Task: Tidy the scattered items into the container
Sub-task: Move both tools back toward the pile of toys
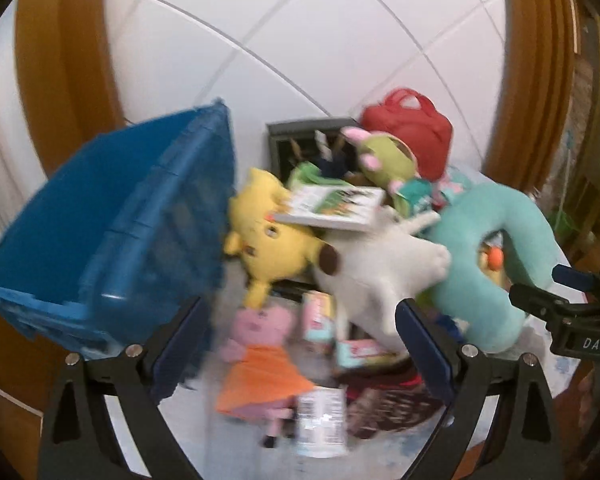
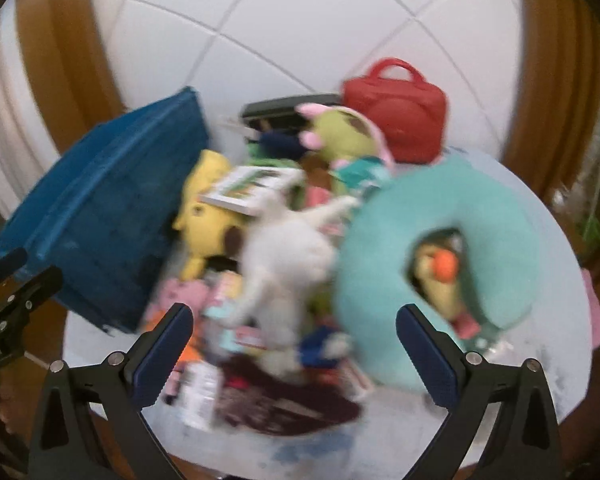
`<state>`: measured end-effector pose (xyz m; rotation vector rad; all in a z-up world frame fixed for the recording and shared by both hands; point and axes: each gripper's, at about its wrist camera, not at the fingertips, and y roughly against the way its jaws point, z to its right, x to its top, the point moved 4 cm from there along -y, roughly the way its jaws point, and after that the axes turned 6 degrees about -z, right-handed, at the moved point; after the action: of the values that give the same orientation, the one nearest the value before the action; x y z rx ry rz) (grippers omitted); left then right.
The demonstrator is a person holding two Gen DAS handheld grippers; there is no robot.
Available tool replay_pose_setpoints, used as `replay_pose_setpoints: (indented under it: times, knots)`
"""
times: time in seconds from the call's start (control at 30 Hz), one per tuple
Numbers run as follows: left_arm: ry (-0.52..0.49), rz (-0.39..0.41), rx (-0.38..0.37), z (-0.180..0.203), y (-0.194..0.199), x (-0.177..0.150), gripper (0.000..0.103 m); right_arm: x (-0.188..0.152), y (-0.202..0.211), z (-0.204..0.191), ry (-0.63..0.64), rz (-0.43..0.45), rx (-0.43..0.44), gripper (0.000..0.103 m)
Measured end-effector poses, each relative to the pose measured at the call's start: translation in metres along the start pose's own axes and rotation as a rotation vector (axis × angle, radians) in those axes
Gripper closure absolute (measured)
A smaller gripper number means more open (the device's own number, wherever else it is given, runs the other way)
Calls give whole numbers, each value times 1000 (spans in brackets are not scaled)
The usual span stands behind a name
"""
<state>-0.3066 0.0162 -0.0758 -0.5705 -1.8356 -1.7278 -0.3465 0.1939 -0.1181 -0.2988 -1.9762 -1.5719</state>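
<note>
My landmark is the blue crate (image 1: pixel 112 232), which stands tilted at the left edge of the round table (image 2: pixel 548 360) with nothing visible inside it. Just right of it lies the heap: the teal neck pillow (image 1: pixel 496 264) farthest away, then the white plush (image 1: pixel 380 276), the yellow plush (image 1: pixel 268 248) touching the crate wall, and the pink pig doll (image 1: pixel 260 344) nearest me. I judge this the approach, with nothing picked yet. My left gripper (image 1: pixel 304 344) and right gripper (image 2: pixel 296 352) both stand wide apart, empty. Next I must settle on one toy and close squarely. Only the right view shows the orange-nosed toy (image 2: pixel 440 272) clearly inside the pillow's ring.
</note>
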Motion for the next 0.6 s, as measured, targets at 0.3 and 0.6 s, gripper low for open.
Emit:
replay_pose_setpoints:
  times: [0.3, 0.6]
  knots:
    - [-68, -74, -82, 85, -57, 16, 7, 9, -14, 83, -89, -9, -52, 0]
    - [-95, -124, -78, 147, -94, 37, 7, 33, -18, 157, -136, 11, -127, 0]
